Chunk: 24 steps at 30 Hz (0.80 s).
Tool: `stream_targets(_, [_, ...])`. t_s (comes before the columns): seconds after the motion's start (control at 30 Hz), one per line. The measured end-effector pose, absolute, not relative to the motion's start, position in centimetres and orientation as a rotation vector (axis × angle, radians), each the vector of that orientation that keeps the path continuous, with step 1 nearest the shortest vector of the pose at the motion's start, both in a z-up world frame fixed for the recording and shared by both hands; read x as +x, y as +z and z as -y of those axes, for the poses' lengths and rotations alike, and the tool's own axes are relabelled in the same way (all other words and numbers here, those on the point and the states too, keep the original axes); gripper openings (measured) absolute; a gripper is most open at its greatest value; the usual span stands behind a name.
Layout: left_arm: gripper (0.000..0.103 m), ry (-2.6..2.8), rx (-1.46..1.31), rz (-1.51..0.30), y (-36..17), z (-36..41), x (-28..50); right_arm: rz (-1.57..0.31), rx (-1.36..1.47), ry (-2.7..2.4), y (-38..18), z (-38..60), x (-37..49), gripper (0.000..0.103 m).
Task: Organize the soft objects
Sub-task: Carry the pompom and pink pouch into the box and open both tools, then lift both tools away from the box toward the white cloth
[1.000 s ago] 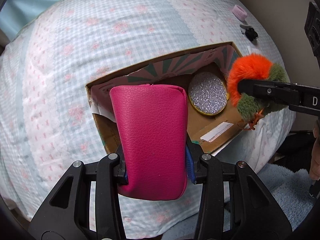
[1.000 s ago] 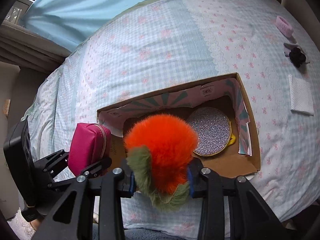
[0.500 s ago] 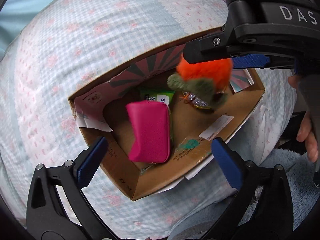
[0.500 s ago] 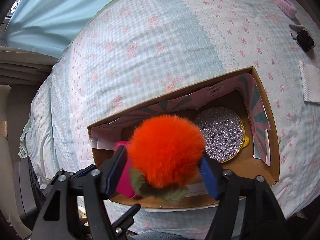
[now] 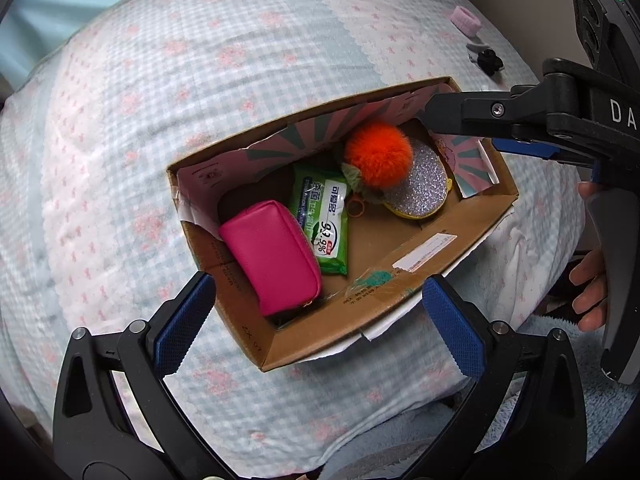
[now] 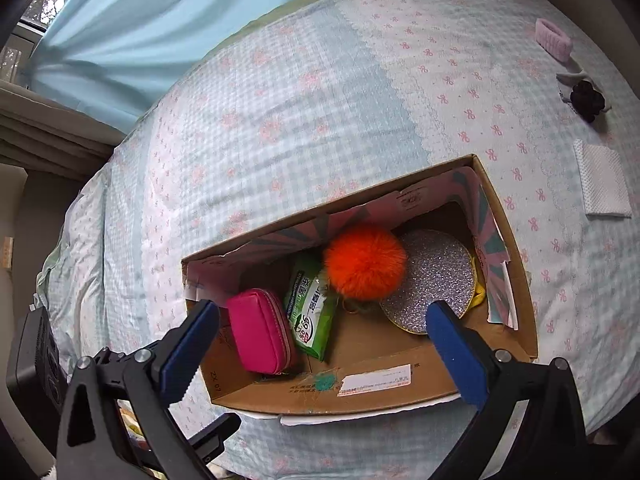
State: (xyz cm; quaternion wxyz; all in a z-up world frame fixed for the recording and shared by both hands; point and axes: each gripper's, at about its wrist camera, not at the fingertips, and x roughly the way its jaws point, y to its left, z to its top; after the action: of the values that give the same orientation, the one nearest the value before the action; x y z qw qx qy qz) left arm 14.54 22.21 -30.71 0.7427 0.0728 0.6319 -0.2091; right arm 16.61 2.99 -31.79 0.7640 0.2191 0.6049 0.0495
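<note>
Orange pompom (image 6: 365, 261), centre of box (image 6: 516, 280): light, squashy; pinch its fluffy middle. Both hand-held grippers, left (image 5: 316, 320) and right (image 6: 320, 344), wide, empty.

Bed (image 6: 320, 100) carries cardboard box (image 6: 400, 394), pink band (image 6: 554, 40), white cloth (image 6: 600, 184).

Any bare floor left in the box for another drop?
Inside the cardboard box, bare floor runs along the near wall, between the wipes pack and the glitter disc. The left end is crowded: pink pouch against the wipes. The orange pompom overlaps wipes and disc at the back. Both grippers' jaws are open.
</note>
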Motion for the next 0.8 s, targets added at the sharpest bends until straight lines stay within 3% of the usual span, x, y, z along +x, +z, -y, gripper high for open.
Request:
stream_targets(0.27, [0.103, -0.417, 0.134, -1.323, -27.4, -23.0, 12.1, -1.288, 0.373, 0.142, -28.9, -4.0, 14.5, 0.103])
stream_targets(0.8, [0.103, -0.342, 0.061, -1.121, -15.7, -19.2, 9.1, -1.029, 0.194, 0.048, -15.7, 2.9, 6.8, 0.103])
